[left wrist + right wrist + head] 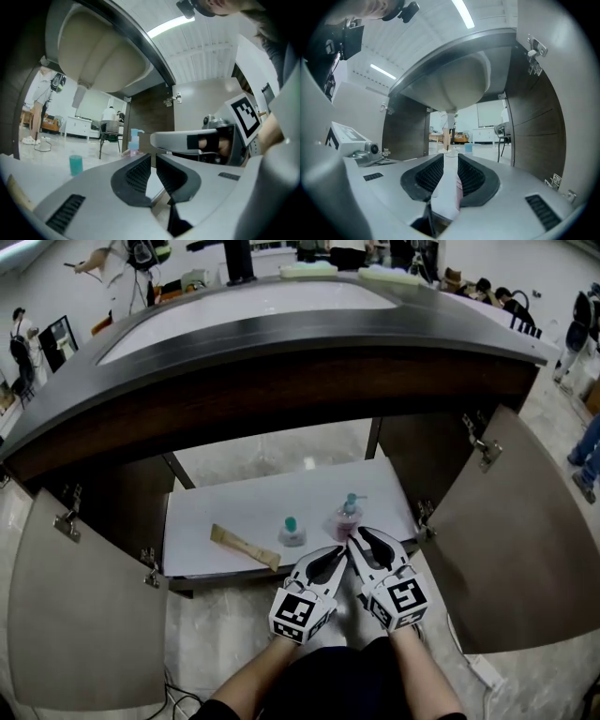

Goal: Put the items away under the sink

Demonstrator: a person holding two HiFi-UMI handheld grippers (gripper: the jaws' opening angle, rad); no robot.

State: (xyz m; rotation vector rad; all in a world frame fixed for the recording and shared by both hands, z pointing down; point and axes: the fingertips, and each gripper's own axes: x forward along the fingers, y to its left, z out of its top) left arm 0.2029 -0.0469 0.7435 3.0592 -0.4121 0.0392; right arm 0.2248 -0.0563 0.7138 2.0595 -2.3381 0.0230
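Three items stand on the white cabinet floor under the sink. A clear pump bottle with pink liquid and a teal pump is just beyond the tips of my right gripper. That gripper's pads stand apart and hold nothing. A small bottle with a teal cap sits left of the pump bottle, ahead of my left gripper. The left gripper's pads are almost together with nothing between them. A tan stick-like pack lies further left.
Both cabinet doors hang open, one at the left and one at the right. The sink basin bulges overhead under the dark counter. A post stands at the cabinet's back. People stand in the room beyond.
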